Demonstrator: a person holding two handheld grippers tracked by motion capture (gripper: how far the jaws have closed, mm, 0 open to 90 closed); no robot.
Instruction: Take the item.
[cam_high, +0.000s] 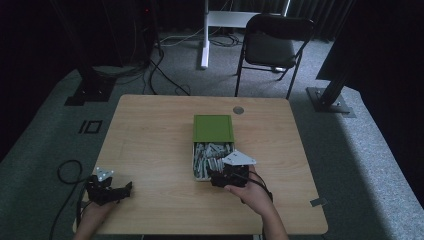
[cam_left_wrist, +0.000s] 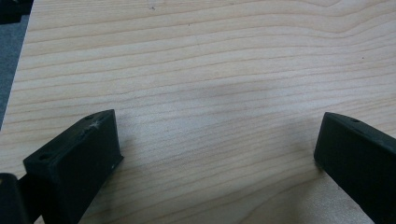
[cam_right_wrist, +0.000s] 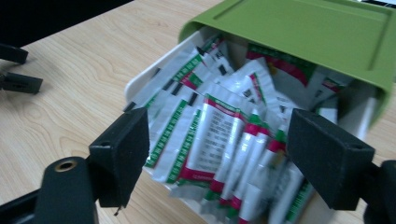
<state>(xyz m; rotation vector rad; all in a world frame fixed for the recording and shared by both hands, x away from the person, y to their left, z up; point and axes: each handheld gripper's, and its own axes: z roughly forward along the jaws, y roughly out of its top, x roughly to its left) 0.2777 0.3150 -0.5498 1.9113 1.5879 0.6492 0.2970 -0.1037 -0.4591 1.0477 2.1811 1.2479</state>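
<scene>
one wooden table (cam_high: 150, 150), grey carpet (cam_high: 45, 130), black folding chair (cam_high: 272, 45)

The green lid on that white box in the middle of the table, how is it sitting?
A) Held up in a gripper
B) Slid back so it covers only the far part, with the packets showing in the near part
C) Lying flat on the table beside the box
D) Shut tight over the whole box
B: the green lid covers only the far end of the white box, and packets lie exposed before the right gripper.

Green lid (cam_right_wrist: 299, 32) covers the far half of my box (cam_right_wrist: 140, 79), and the packets (cam_right_wrist: 219, 135) have print too blurry to read.
</scene>
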